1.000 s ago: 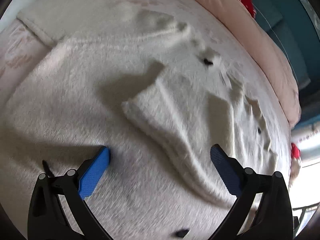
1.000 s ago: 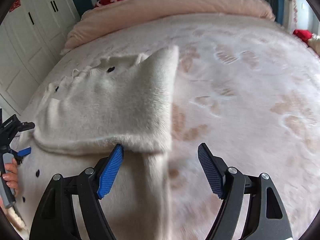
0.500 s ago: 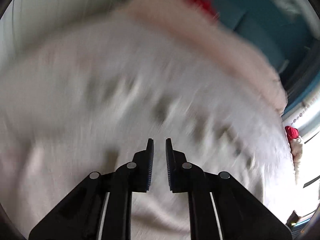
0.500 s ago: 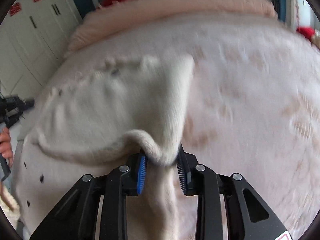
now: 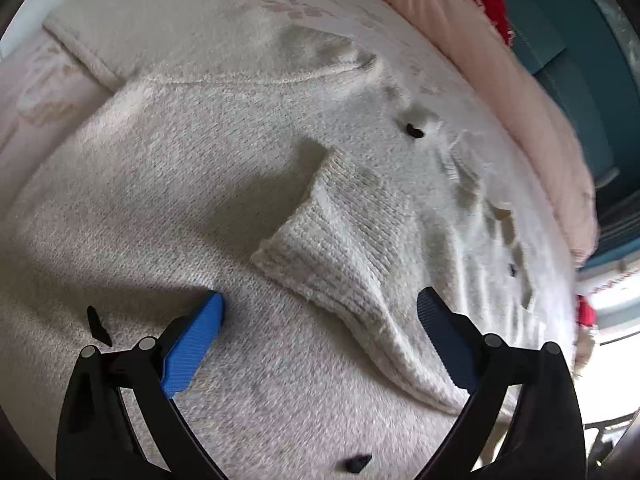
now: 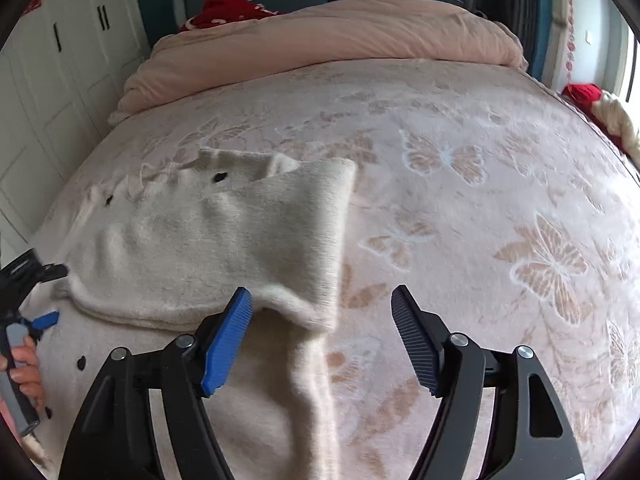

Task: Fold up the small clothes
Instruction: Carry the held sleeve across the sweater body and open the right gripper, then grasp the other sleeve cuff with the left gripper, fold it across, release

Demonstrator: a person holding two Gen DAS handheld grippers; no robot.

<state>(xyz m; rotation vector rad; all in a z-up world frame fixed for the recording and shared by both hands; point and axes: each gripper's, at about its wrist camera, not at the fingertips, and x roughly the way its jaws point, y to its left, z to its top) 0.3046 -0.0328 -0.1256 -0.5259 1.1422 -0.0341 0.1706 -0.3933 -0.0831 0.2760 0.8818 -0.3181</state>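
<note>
Cream fuzzy cardigan (image 6: pixel 192 248) spread on bed (image 6: pixel 460 208), toward left side edge near wardrobe (image 6: pixel 60 80); one sleeve already folded across body, ribbed cuff (image 5: pixel 332 240) lying on front panel. Left claw (image 5: pixel 320 320) wide apart, holding nothing, hovering just above knit with cuff between tips. Right claw (image 6: pixel 322 312) wide too, empty, poised over folded sleeve edge at right side of garment, blue pad (image 6: pixel 228 336) just beside the fold hem. Step in hand, likely: regrasp for next fold. To do well: lower right claw onto doubled hem so both layers go in, not top layer only; fuzzy knit thick and slippery, so deep bite, close fully before lifting. Left claw better off pinning or gripping cuff side so sleeve stays put while other side moves. Lift low, carry across evenly, lay flat, avoid dragging bedspread pile along. Dark buttons (image 5: pixel 414 131) along front opening, keep clear of pads. Around: pink duvet (image 6: pixel 340 40) bunched at head edge of bed, red item (image 6: pixel 228 10) behind it, more red and white fabric (image 6: pixel 600 108) at right side edge, well apart from garment. Nothing in the path; butterfly bedspread bare on right half. Other claw and holding hand (image 6: pixel 20 372) visible at left of right wrist view, near garment's button edge.
</note>
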